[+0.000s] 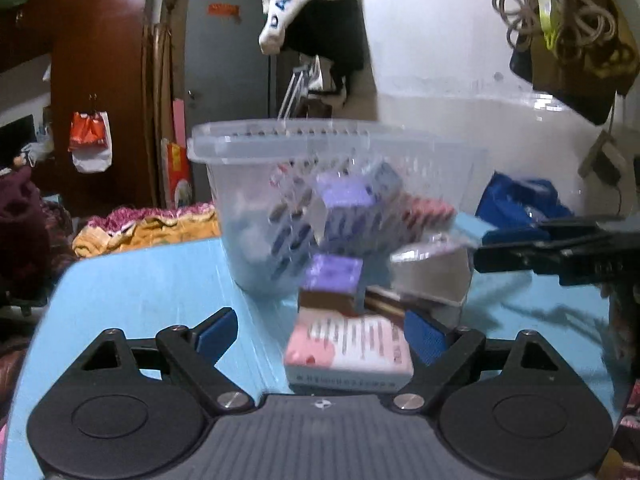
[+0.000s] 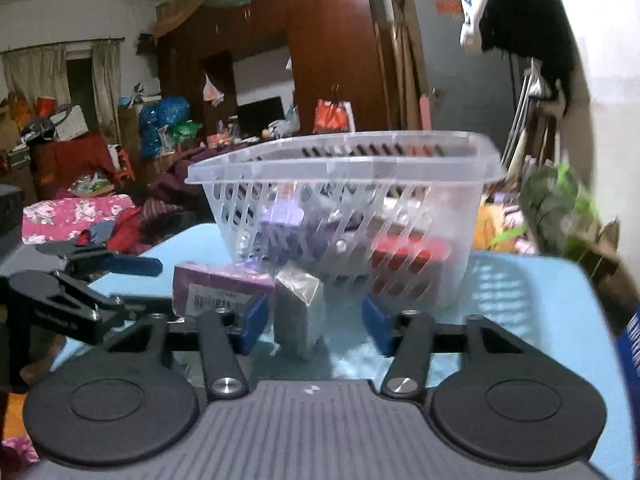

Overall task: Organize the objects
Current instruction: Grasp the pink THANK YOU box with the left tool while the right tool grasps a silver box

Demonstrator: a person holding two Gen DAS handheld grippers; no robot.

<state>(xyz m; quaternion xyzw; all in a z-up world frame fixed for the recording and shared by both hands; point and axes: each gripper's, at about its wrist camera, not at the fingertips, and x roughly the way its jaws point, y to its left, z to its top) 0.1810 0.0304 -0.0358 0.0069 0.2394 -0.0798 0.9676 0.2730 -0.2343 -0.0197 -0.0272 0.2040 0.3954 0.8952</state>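
A clear slotted plastic basket [image 1: 340,148] stands on the light blue table [image 1: 140,280] and holds several purple and red boxes. It also shows in the right wrist view [image 2: 344,160]. My left gripper [image 1: 320,332] is open, and a pink and white box [image 1: 348,352] lies between its fingers. A purple box [image 1: 334,276] lies just beyond. My right gripper [image 2: 316,320] is open around a grey packet in clear wrap [image 2: 294,312]. A purple box with a barcode [image 2: 220,288] lies by its left finger. Each gripper shows in the other's view, the right one [image 1: 560,248] and the left one [image 2: 80,280].
A silver carton [image 1: 432,276] lies right of the purple box. A bed with pink and yellow bedding [image 1: 148,224] lies beyond the table, and a dark wardrobe [image 1: 100,60] stands behind. A green plant [image 2: 560,208] stands at the table's far right. Clothes hang overhead [image 1: 320,12].
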